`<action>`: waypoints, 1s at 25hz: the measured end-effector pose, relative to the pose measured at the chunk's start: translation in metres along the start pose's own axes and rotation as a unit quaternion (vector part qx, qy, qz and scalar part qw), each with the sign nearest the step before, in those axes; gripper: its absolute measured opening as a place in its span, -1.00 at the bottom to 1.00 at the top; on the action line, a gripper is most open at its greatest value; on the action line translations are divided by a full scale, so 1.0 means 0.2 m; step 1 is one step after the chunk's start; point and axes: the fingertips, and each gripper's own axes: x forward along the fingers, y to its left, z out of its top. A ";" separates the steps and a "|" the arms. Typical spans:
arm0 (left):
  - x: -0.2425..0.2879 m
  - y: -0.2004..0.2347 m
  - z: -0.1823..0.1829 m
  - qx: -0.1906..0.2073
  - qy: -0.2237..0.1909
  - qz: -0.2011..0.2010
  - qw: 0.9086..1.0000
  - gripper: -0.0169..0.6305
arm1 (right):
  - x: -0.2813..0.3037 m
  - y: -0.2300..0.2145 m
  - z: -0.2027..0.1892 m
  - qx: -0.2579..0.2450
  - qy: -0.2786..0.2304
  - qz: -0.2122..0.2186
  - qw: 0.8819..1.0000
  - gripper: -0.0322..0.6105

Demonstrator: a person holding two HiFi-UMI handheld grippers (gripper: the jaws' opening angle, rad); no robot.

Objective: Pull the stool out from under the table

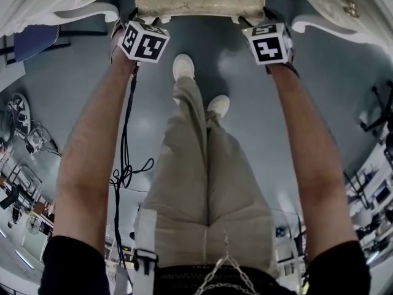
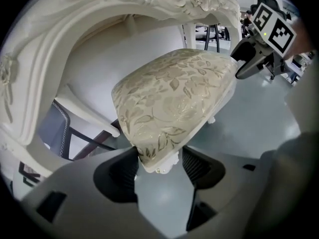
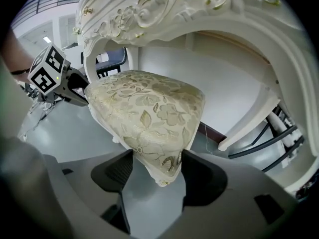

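We log the right gripper [image 3: 157, 156] clamped on the stool [image 3: 149, 108] at lower centre and the left gripper [image 2: 159, 153] gaping around its corner, so we should close left, then pull evenly from the table [image 3: 164, 9].

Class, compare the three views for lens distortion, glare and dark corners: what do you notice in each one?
Head view: heavy fisheye bends the table edge into a curve, and the glossy floor carries pale glare patches. Left gripper view: black corners frame the picture; the stool is sharp, the bottom foreground soft. Right gripper view: the same black corners, even light, no hard shadows.
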 end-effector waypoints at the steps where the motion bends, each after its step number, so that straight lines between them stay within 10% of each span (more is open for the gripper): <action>1: -0.03 -0.04 -0.01 -0.004 0.001 -0.002 1.000 -0.09 | -0.02 0.00 -0.03 -0.003 0.002 0.001 1.000 0.06; 25: -0.37 -0.55 -0.54 -0.052 0.029 -0.044 0.997 -0.12 | -0.34 0.35 -0.59 -0.024 0.049 0.027 0.998 -0.02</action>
